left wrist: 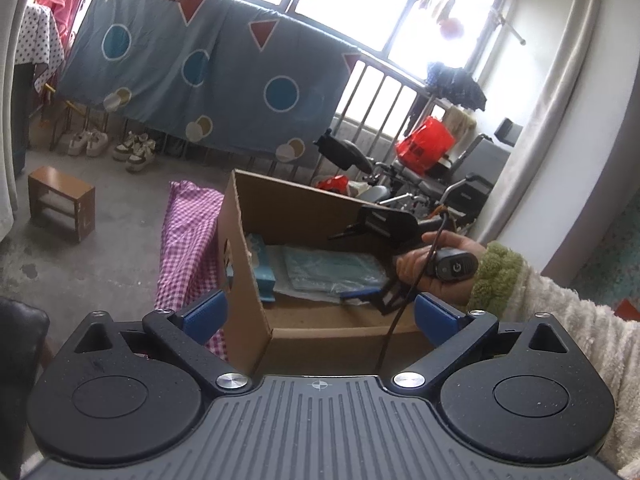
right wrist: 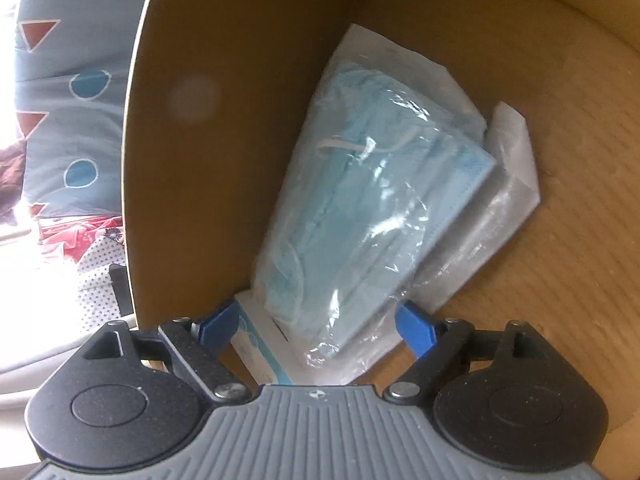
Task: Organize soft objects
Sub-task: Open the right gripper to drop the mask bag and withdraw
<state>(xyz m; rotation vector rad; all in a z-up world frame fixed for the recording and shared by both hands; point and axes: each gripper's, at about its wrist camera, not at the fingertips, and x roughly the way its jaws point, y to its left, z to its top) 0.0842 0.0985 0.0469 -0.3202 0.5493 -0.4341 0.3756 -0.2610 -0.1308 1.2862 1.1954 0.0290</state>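
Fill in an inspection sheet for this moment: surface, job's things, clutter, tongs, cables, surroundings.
Surface: checked purple cloth under the cardboard box.
Job's things: bagged blue face masks lying in the box, over a light blue carton and a clear packet.
Clutter: nothing seen loose in the box.
Tongs: left tongs open, empty, at the box's near wall; right tongs open over the masks' near end, pads off the bag.
Cables: black cable hanging from the right hand.
Surroundings: patterned sheet on a rail, shoes, wooden stool, wheelchair.
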